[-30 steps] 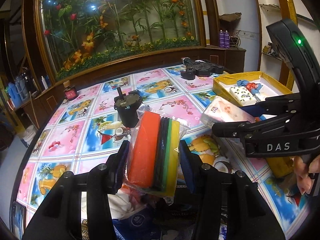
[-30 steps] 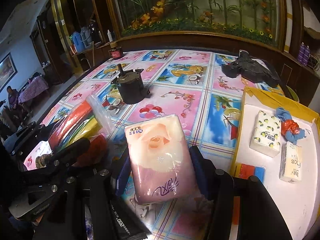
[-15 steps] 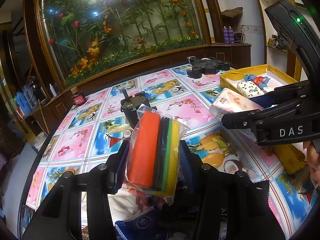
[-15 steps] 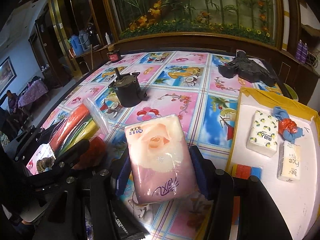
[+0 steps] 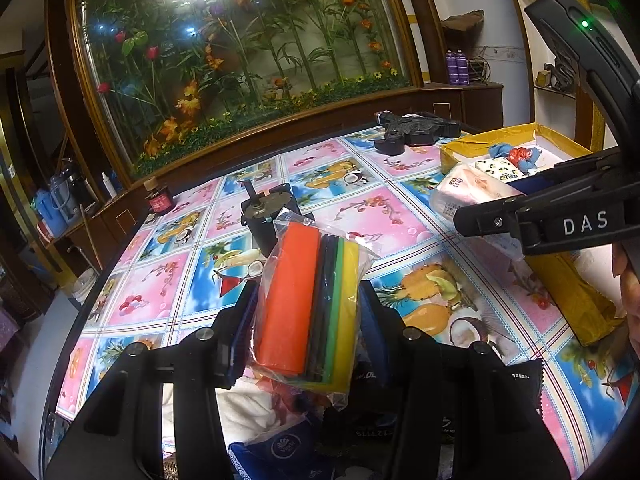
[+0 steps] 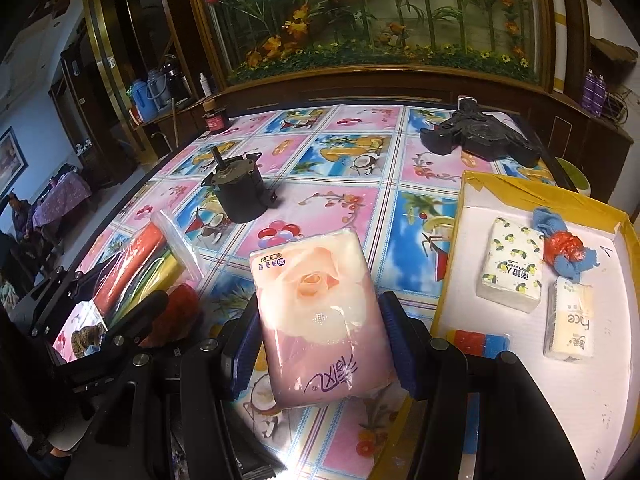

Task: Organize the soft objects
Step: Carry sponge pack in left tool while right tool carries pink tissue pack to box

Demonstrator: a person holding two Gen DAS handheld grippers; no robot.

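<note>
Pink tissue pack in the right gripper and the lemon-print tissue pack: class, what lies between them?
In the right wrist view, between the pink tissue pack and the lemon-print pack lies the yellow box wall.

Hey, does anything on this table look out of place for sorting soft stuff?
Yes: a hard dark motor stands mid-table and a black plastic part lies at the far edge. Neither is soft, unlike the tissue packs in the yellow tray.

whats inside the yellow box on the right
In the yellow box: two tissue packs, a blue and red cloth bundle, and a red and blue packet. The right gripper covers the box's near corner.
</note>
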